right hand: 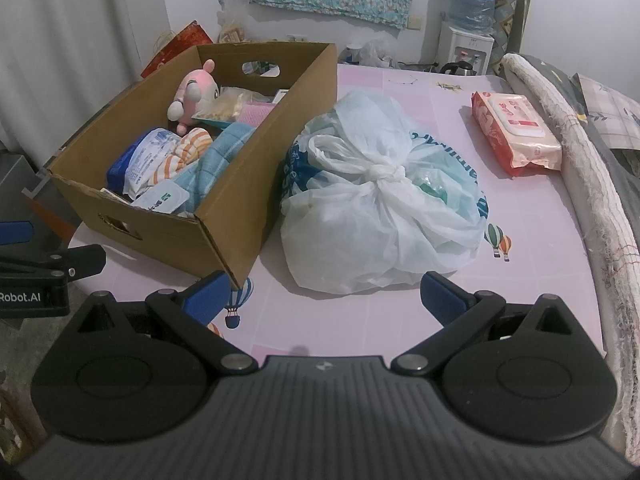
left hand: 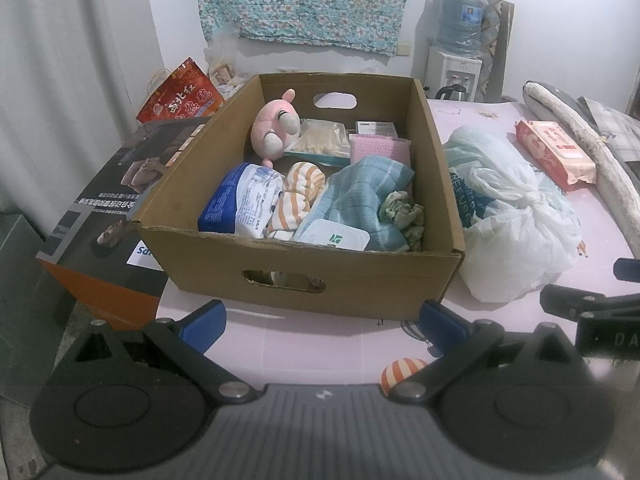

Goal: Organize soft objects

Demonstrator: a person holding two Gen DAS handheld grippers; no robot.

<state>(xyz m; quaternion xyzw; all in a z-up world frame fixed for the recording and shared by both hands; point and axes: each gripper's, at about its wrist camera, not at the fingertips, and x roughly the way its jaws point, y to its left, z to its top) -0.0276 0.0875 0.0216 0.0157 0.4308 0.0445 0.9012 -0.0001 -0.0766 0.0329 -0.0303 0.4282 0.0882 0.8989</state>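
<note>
Tied plastic bag (right hand: 380, 204) sits just ahead of the right hand-held gripper (right hand: 324, 300), jaws spread, empty; left hand-held gripper (left hand: 324, 320) likewise, facing the cardboard box (left hand: 304, 268); nothing grasped yet; next, I'd guess, closing on the knot.

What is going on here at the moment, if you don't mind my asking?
A person holds two grippers over a pink table, sorting soft things. Both the left gripper and the right gripper have open jaws and hold nothing. A cardboard box already contains a pink plush toy, a blue towel and packs. A knotted plastic bag and a wipes pack lie outside it.
</note>
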